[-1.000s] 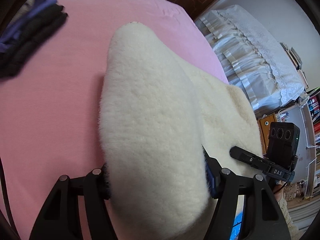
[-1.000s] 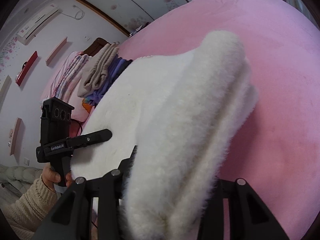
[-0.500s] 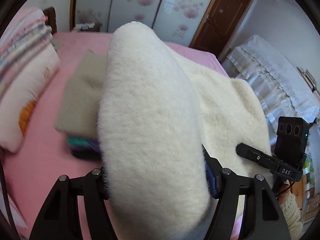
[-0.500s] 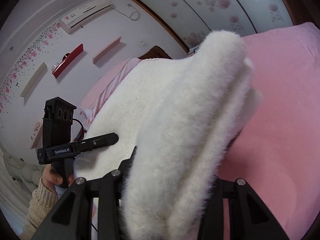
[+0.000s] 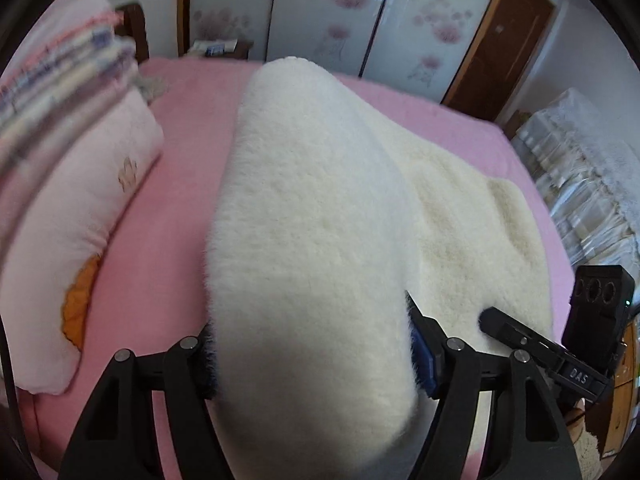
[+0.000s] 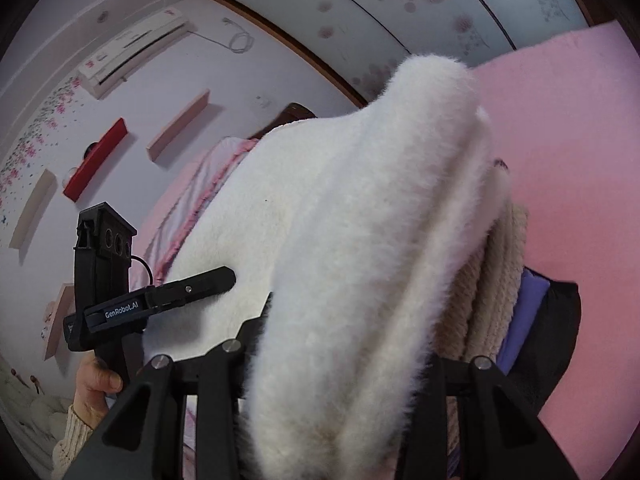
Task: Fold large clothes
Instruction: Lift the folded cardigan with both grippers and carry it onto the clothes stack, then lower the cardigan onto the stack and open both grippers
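A thick cream-white fleece garment (image 5: 312, 240) is folded and held up over the pink bed (image 5: 180, 160). My left gripper (image 5: 316, 356) is shut on one end of it, the fleece bulging between the fingers. My right gripper (image 6: 340, 364) is shut on the other end of the same fleece garment (image 6: 360, 240). Each gripper shows in the other's view: the right gripper (image 5: 516, 332) at lower right, the left gripper (image 6: 192, 288) at left. The fingertips are buried in the pile.
A pink pillow (image 5: 80, 240) and striped folded bedding (image 5: 60, 80) lie at the left. A stack of folded clothes (image 6: 520, 300), beige knit, purple and black, sits under the fleece in the right wrist view. A wardrobe and door (image 5: 500, 40) stand beyond the bed.
Both grippers have carried the fleece across the bed and tilted up; the pillow and wardrobe came into view, and the folded stack now lies just under the fleece.
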Motion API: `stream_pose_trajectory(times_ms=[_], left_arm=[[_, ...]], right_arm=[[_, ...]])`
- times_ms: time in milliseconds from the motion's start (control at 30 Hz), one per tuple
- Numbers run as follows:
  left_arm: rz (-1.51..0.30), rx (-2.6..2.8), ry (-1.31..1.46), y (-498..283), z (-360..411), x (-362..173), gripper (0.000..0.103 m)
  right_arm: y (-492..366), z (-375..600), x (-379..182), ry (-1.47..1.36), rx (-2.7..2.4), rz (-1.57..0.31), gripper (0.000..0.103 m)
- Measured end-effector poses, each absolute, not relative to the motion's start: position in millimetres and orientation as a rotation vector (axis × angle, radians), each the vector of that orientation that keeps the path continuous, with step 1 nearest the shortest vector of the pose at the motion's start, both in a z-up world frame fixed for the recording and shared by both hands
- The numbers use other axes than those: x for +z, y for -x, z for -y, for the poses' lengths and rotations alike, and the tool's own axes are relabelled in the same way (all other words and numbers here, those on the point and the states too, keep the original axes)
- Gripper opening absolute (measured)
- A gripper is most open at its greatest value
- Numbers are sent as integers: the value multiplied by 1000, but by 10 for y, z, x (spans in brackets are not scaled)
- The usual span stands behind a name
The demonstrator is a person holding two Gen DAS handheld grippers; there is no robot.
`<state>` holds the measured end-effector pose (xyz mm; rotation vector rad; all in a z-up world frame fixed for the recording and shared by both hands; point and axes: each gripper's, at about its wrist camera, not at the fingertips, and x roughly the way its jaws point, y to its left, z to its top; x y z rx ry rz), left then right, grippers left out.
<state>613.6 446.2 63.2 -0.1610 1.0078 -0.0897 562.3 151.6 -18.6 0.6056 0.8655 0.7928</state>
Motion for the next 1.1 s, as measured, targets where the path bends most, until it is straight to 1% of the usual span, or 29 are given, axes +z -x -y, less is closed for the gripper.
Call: stream_pose_trajectory(times_ms=[33, 67, 100, 200, 300, 367, 400, 467, 567, 667, 833, 967, 1100], left_arm=[[-996, -95, 176, -6162, -4509, 494, 77], [-976, -106, 206, -6150, -4559, 387, 82], [-954, -111, 237, -6136, -4626, 306, 90], [-949, -124, 305, -6053, -4787, 141, 103], [-957, -138, 379, -5986, -4973, 9, 103], [-955, -135, 407, -5929, -5053, -27, 103], [-951, -126, 397, -5863, -5028, -2, 103], [-942, -92, 339, -5825, -4998, 57, 103], [-925, -34, 227, -5775, -4891, 183, 103], [-894, -3, 190, -5728, -4793, 311, 103], [-828, 8, 211, -5681, -4711, 502, 103], [-811, 34, 207, -5611, -4630, 591, 103], [-810, 40, 187, -5488, -4496, 632, 103]], right_arm=[[-5636, -1505, -329, -627, 774, -880, 39], [-5650, -1496, -423, -646, 767, -885, 40], [-5649, -1491, -486, -661, 758, -885, 40], [-5591, -1550, -535, -658, 749, -912, 42], [-5556, -1682, -481, -608, 747, -928, 44], [-5535, -1764, -403, -550, 745, -935, 47], [-5499, -1791, -345, -503, 737, -931, 49], [-5427, -1883, -210, -399, 719, -921, 57], [-5315, -1982, -80, -262, 703, -902, 62], [-5295, -1950, -47, -238, 685, -907, 62], [-5280, -1759, -48, -253, 659, -881, 63], [-5257, -1646, 78, -253, 633, -825, 63], [-5126, -1419, 254, -221, 598, -731, 65]])
